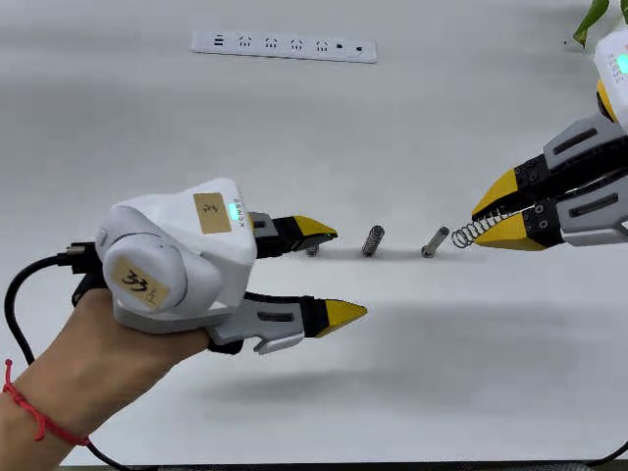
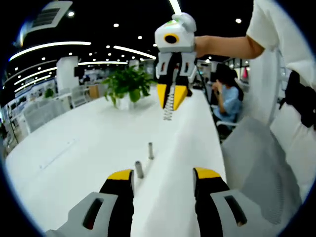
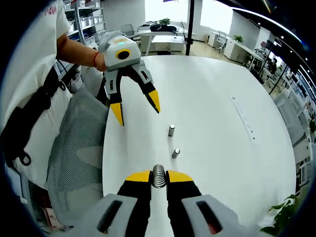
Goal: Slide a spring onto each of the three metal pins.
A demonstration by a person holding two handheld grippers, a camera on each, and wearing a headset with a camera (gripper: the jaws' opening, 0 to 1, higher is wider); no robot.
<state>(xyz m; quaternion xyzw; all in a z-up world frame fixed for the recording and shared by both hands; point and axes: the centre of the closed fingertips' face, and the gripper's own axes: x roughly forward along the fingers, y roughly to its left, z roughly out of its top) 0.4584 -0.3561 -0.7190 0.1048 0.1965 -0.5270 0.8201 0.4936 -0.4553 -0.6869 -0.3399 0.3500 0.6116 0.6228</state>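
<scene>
My right hand-held gripper (image 3: 158,177) is clenched on a spring (image 1: 476,229), pinching it near one end so that the free coils stick out past the yellow tips. My left hand-held gripper (image 1: 332,271) is released, its jaws spread wide with nothing between them, and a hand (image 1: 88,363) wraps its white body. I take the middle pin (image 1: 373,240) as my landmark. It stands upright on the white surface (image 1: 442,373) and looks coiled, with a spring already seated on it. On its right-gripper side stands a bare pin (image 1: 435,241), and the held spring's free end hangs just beside that pin's top, though I cannot tell whether they touch. On the landmark's other side a third pin (image 1: 312,250) is partly hidden behind the upper jaw of the left hand-held gripper, so I cannot tell whether it carries a spring. Well beyond the middle pin, toward the far edge of the surface, lies a white power strip (image 1: 285,45). In the left gripper view a potted plant (image 2: 127,84) stands far past the pin row.
</scene>
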